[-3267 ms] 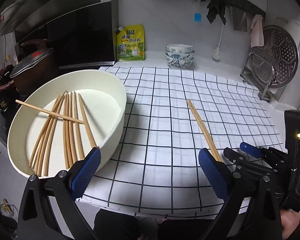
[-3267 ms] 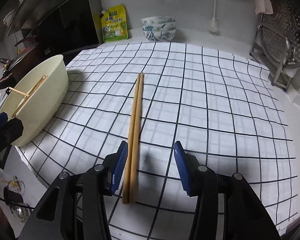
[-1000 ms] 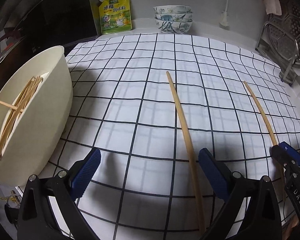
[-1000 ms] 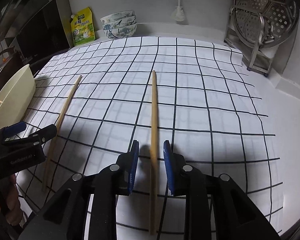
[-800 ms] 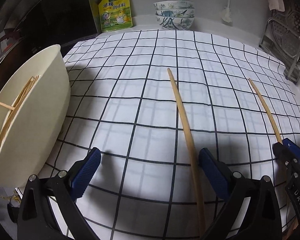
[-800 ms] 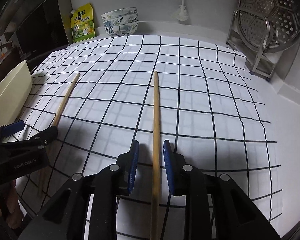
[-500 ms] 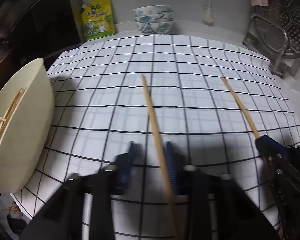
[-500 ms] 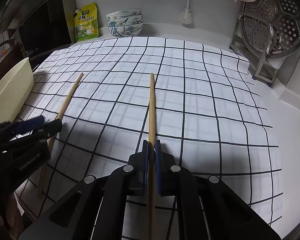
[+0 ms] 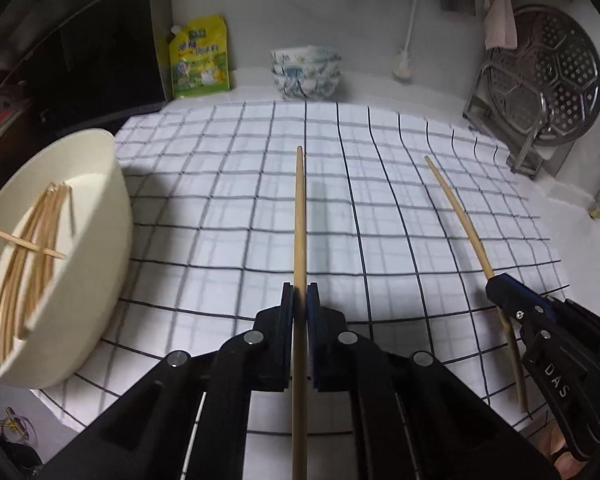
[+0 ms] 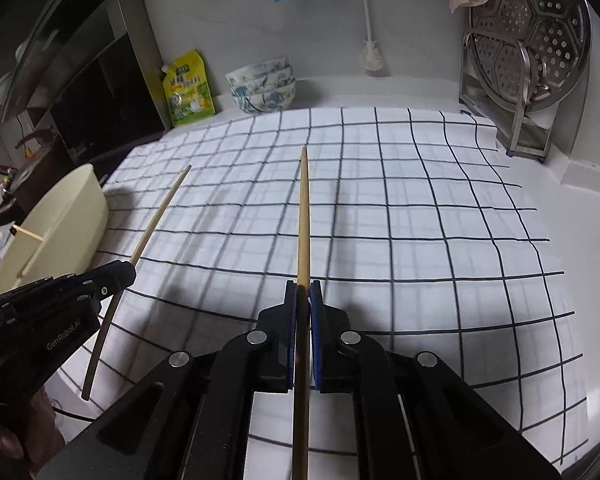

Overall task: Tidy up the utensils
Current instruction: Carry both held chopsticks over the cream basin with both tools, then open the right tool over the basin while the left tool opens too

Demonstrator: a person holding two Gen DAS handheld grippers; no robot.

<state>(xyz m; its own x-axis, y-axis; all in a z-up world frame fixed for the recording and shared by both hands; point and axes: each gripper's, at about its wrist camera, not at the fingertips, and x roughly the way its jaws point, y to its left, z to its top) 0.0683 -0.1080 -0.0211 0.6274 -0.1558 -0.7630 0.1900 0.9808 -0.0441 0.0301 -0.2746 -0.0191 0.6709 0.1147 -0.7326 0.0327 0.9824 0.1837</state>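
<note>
My left gripper (image 9: 300, 300) is clamping one chopstick (image 9: 299, 216) near its thick end; my right gripper (image 10: 303, 296) is pinching the other chopstick (image 10: 305, 216) likewise. Both are pointing out above the checked cloth (image 9: 380, 200) on the worktop. They look light, stiff and slippery, so I am judging they may pivot. The cream bowl (image 9: 116, 208) of chopsticks is sitting left, nothing between.
</note>
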